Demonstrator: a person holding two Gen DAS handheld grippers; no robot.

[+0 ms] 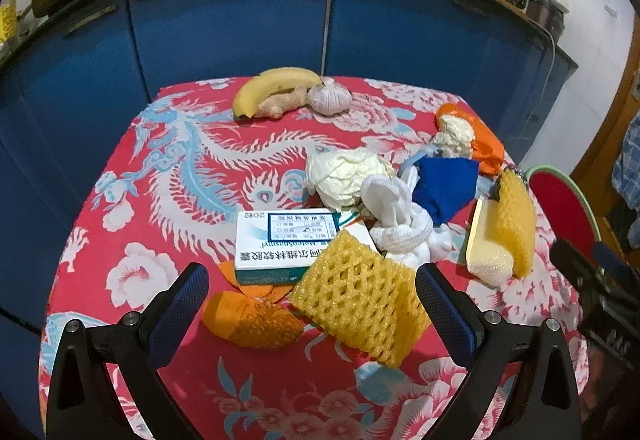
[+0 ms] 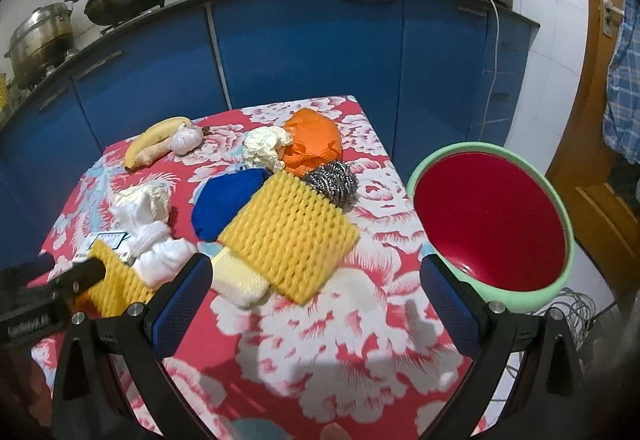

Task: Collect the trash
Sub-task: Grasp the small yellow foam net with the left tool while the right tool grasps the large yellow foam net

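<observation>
Trash pile sits mid-table on the red floral cloth (image 1: 168, 167); bin (image 2: 490, 217), red inside, green rim, off the table's right edge. Yellow foam net (image 1: 360, 310) between left gripper (image 1: 312, 302) fingers, spread, not pinching. Right gripper (image 2: 316, 296) spread, empty.

A banana (image 1: 276, 85), ginger (image 1: 280, 103) and garlic (image 1: 329, 96) lie together at the tabletop's (image 1: 160, 167) far edge; a basin (image 2: 490, 224) stands beyond its right edge.
</observation>
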